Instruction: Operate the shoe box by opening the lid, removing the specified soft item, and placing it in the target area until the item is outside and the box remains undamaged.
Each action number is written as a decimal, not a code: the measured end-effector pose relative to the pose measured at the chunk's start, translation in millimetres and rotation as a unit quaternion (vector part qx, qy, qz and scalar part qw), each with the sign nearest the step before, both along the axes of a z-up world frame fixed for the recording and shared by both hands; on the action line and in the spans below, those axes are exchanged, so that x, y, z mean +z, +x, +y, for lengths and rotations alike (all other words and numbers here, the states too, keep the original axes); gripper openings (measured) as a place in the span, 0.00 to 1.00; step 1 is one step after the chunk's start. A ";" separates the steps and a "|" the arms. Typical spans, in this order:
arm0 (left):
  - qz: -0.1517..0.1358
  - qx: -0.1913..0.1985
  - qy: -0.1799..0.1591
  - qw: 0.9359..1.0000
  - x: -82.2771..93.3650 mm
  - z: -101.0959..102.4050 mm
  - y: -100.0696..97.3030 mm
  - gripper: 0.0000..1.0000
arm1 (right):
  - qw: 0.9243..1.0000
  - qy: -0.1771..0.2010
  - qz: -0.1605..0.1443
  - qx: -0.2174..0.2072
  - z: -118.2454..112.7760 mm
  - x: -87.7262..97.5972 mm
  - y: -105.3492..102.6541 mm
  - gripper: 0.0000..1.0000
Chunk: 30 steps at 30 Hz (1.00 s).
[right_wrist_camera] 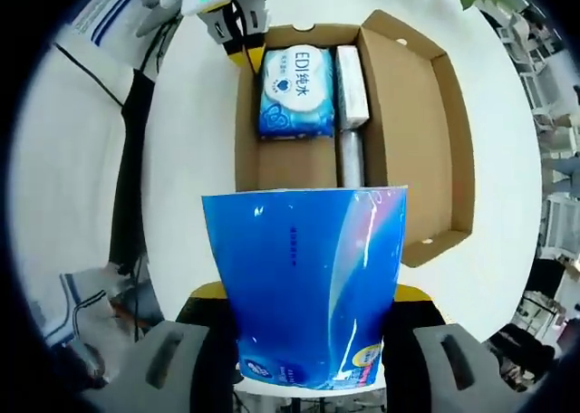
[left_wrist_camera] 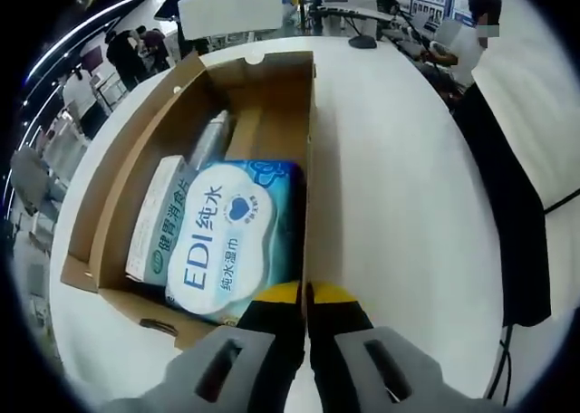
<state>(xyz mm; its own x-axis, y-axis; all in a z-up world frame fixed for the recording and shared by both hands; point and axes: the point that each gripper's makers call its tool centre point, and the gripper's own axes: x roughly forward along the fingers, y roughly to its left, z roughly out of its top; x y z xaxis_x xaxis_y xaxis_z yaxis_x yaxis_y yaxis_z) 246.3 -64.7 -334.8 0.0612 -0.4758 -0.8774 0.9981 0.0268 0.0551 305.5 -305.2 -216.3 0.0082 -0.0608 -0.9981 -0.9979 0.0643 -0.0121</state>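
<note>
Right gripper [right_wrist_camera: 308,318]: fingers clamped on a blue soft tissue pack [right_wrist_camera: 308,286], held upright between them, outside and nearer than the shoe box [right_wrist_camera: 412,141]; box open on the white worktop [right_wrist_camera: 195,159], lid flap folded out beyond it.

Left gripper [left_wrist_camera: 306,295]: fingers pressed together, nothing between them, tips at the box's near wall [left_wrist_camera: 311,159]; just past the tips lies an EDI wet-wipe pack [left_wrist_camera: 227,241], beside it a white medicine carton [left_wrist_camera: 159,218] and a clear bottle [left_wrist_camera: 208,141].
</note>
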 end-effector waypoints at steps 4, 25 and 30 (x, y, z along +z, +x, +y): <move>-0.002 -0.001 0.000 1.000 0.0 -0.1 -0.4 0.00 | 1.000 0.005 -0.006 -0.009 -13.8 13.0 7.5 0.62; -0.001 -0.013 -0.002 1.000 -0.4 0.5 -0.1 0.00 | 1.000 -0.009 -0.001 -0.016 -76.1 3.6 5.9 0.62; -0.001 -0.011 -0.002 1.000 -0.4 1.0 0.2 0.00 | 1.000 -0.007 0.002 -0.020 -83.0 -1.3 7.3 0.62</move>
